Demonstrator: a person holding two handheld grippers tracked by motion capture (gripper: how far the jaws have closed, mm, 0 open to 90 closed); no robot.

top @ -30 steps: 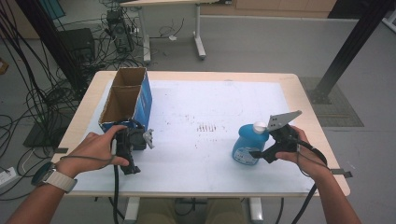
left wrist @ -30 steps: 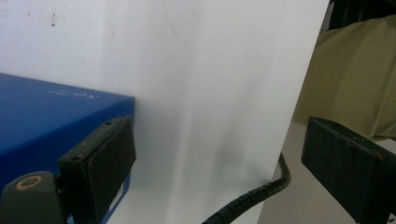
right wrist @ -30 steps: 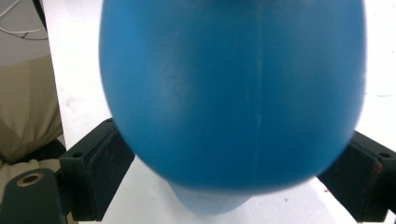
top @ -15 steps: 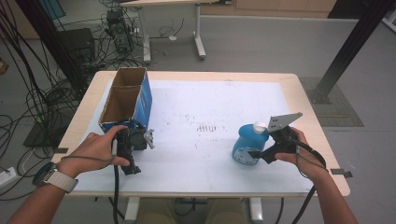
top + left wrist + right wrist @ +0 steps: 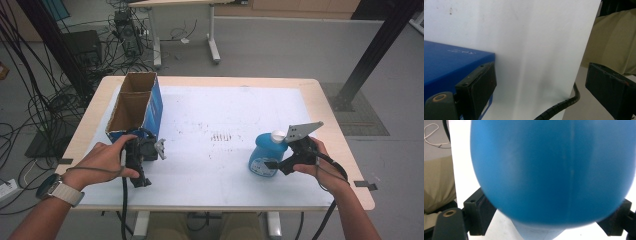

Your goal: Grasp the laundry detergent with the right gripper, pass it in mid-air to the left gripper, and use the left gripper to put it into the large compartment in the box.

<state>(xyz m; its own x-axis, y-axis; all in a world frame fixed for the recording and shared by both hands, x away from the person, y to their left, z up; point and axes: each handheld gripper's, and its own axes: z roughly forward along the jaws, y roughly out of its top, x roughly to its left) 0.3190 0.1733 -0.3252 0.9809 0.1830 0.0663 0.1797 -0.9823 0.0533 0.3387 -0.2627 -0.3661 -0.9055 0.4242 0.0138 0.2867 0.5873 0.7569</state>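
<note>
My right tongs (image 5: 274, 165) have just been closing w/ the rounded blue plastic bottle (image 5: 265, 155) between the jaws, upright on the counter's (image 5: 210, 110) right; not sure they're pinching yet. Left tongs (image 5: 150, 150) spread by the blue cardboard box (image 5: 135, 107).

I count one blue bottle (image 5: 265, 156) with one white cap (image 5: 277, 135), one blue cardboard box (image 5: 134, 107) with two open holes on top, one bench (image 5: 210, 105) with a white top, and two grippers, my left one (image 5: 150, 150) and my right one (image 5: 278, 164).
</note>
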